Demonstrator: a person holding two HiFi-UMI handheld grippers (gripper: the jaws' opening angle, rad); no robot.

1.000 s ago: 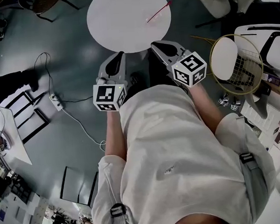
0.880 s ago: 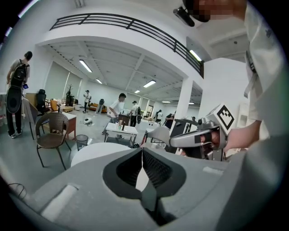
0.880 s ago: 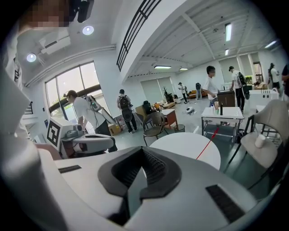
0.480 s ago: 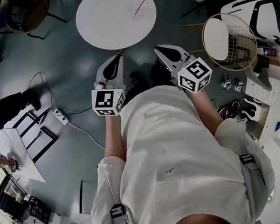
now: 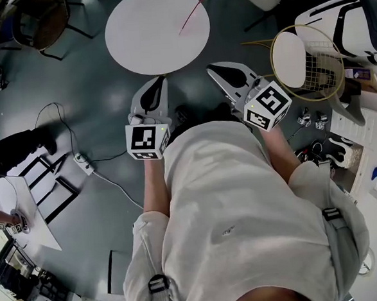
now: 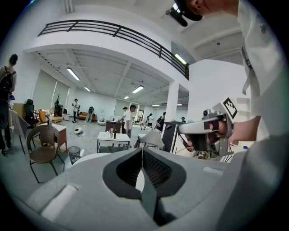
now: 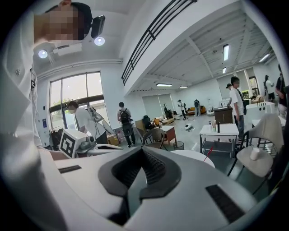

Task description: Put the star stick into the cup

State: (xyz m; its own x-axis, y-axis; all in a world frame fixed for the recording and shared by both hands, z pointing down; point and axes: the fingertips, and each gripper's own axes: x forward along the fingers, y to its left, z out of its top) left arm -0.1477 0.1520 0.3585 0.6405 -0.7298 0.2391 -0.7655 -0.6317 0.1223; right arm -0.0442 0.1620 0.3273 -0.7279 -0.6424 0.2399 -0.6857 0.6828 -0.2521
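Person stands back from the round table point(image 5: 135, 38), both grippers held low against the torso, pointing ahead at it. In my read that's a carry or rest pose, not a reach.

Left gripper point(image 5: 162, 78): jaws pressed together, nothing between them; its own view shows the tips meeting on a line point(image 6: 142, 151) with only tabletop beyond.

Right gripper point(image 5: 210, 66): jaws also together and empty point(image 7: 142, 149).

Star stick point(image 5: 192, 14): thin and red, ahead of the right gripper and slightly to its left, on the far part of the table, well apart from both grippers. The right gripper view shows it slanting up off the tabletop point(image 7: 207, 154), so it may be propped rather than flat.

Cup: can't make one out. There's a faint pale patch at the stick's near end, too small to call.

So the scene fits either the stick lying loose on the table, or the stick already leaning in a clear cup. Can't settle which from here.

Both grippers are too far off to touch anything.
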